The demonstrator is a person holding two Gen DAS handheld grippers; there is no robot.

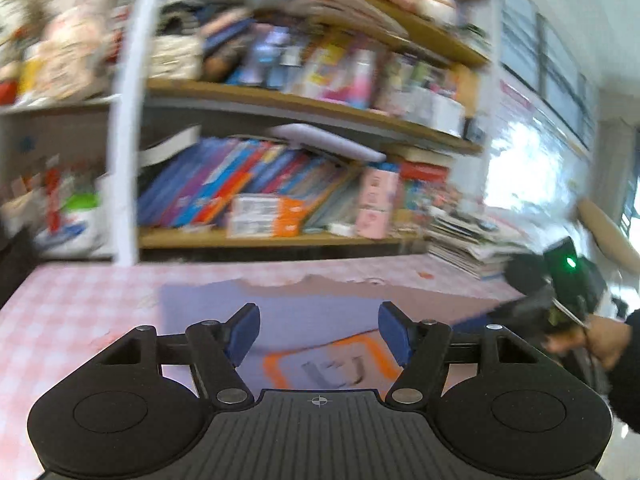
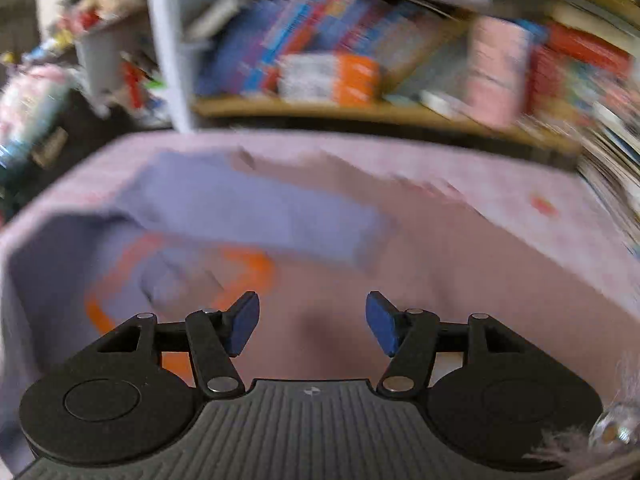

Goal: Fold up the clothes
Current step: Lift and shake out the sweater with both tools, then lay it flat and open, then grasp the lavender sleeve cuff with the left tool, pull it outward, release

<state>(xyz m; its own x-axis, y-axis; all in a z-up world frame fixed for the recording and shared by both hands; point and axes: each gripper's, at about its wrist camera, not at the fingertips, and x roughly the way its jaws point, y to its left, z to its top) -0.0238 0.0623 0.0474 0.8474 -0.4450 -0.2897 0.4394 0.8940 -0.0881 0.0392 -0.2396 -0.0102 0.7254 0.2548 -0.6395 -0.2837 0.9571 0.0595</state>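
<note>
A lavender garment [image 1: 312,320] with an orange-framed print [image 1: 332,364] lies on the pink checked table [image 1: 72,312]. My left gripper [image 1: 318,330] is open and empty above the garment, just behind the print. In the right wrist view the same garment [image 2: 248,208] lies partly folded at the left, its orange print [image 2: 248,268] showing. My right gripper [image 2: 312,320] is open and empty above a dusty pink cloth [image 2: 460,264] to the garment's right. The right gripper also shows in the left wrist view [image 1: 560,280], held by a hand at the right edge. Both views are motion-blurred.
A bookshelf [image 1: 280,184] crammed with books and boxes stands right behind the table. A white pole [image 1: 128,120] rises at the table's back left. A stack of papers [image 1: 468,240] sits at the back right. A bright window [image 1: 540,168] is at the right.
</note>
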